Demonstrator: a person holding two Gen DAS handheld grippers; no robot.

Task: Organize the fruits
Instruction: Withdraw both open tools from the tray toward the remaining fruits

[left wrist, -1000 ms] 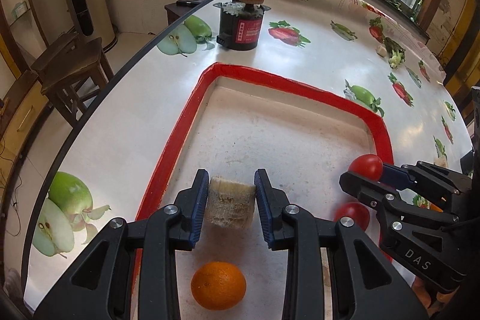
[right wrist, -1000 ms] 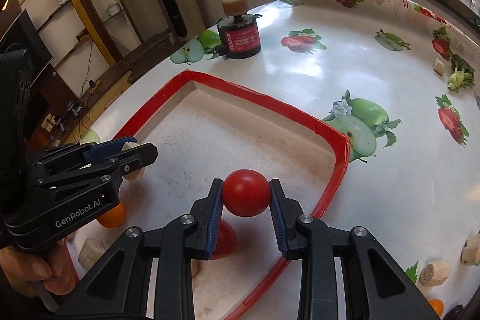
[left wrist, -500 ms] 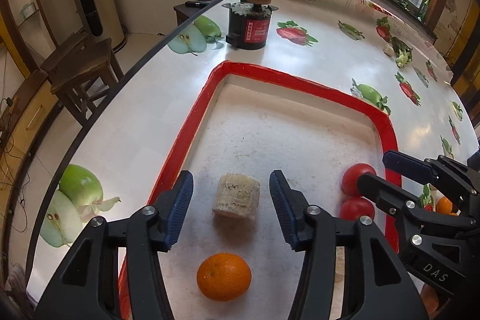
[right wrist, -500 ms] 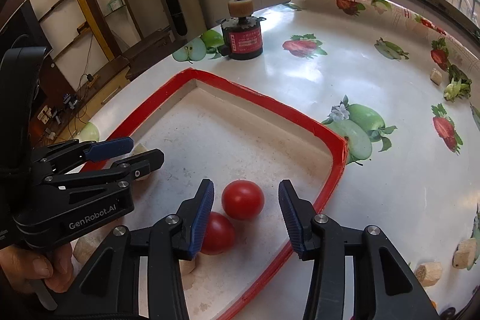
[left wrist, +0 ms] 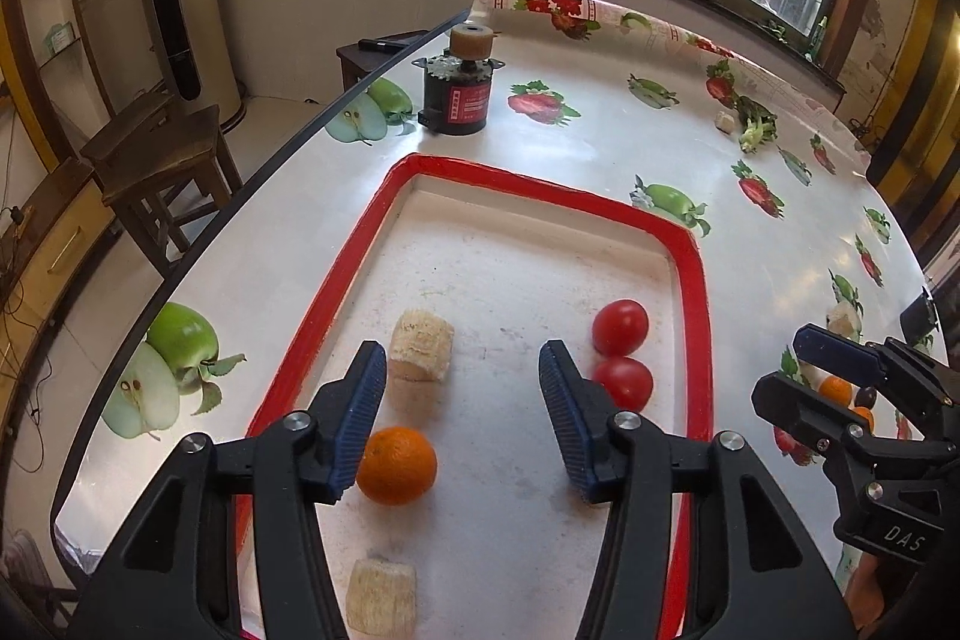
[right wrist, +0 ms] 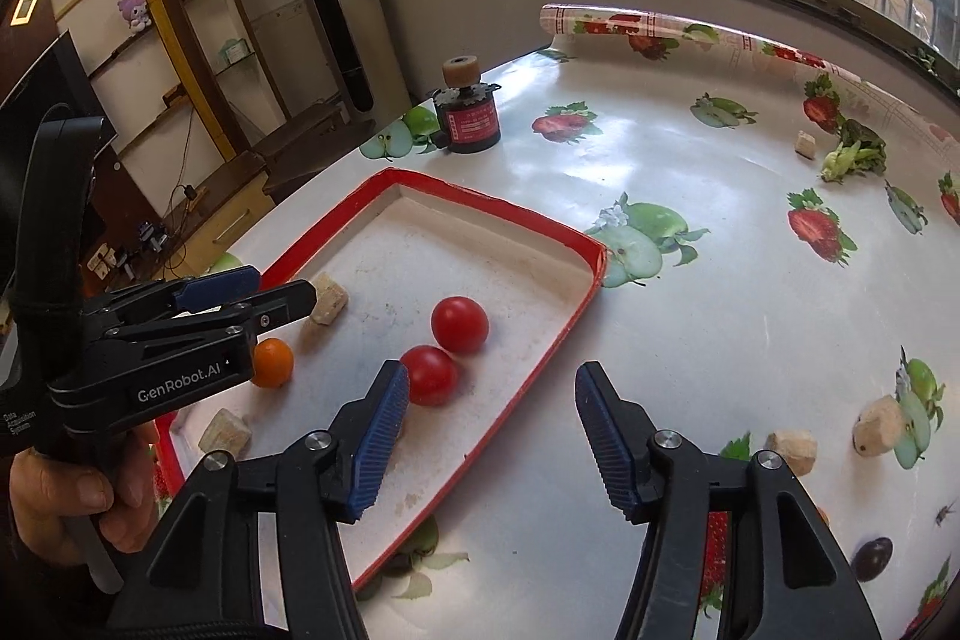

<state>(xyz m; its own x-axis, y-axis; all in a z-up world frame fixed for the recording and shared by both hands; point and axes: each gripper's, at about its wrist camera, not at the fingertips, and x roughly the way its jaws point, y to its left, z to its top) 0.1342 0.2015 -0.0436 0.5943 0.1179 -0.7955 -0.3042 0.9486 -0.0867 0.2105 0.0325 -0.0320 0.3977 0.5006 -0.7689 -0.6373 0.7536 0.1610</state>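
A red-rimmed white tray (left wrist: pixel 696 280) (right wrist: pixel 528 376) lies on the table. In it are two red tomatoes (left wrist: pixel 620 327) (right wrist: pixel 459 324), an orange (left wrist: pixel 396 465) (right wrist: pixel 272 362) and two beige corn-like chunks (left wrist: pixel 420 345) (left wrist: pixel 381 604). My left gripper (left wrist: pixel 462 418) is open and empty, held above the tray between the far chunk and the tomatoes. My right gripper (right wrist: pixel 492 436) is open and empty over the tray's right rim, and shows at the right of the left wrist view (left wrist: pixel 804 370).
A black and red motor-like can (left wrist: pixel 456 100) (right wrist: pixel 471 118) stands beyond the tray. Beige chunks (right wrist: pixel 792 451) (right wrist: pixel 879 427), a dark plum (right wrist: pixel 873 559) and a green vegetable (right wrist: pixel 855 154) lie on the fruit-printed tablecloth to the right. A wooden stool (left wrist: pixel 156 160) stands past the table's left edge.
My left gripper let go of the beige chunk and my right let go of the tomato; both now lie in the tray. Both grippers opened wide and pulled back and up.
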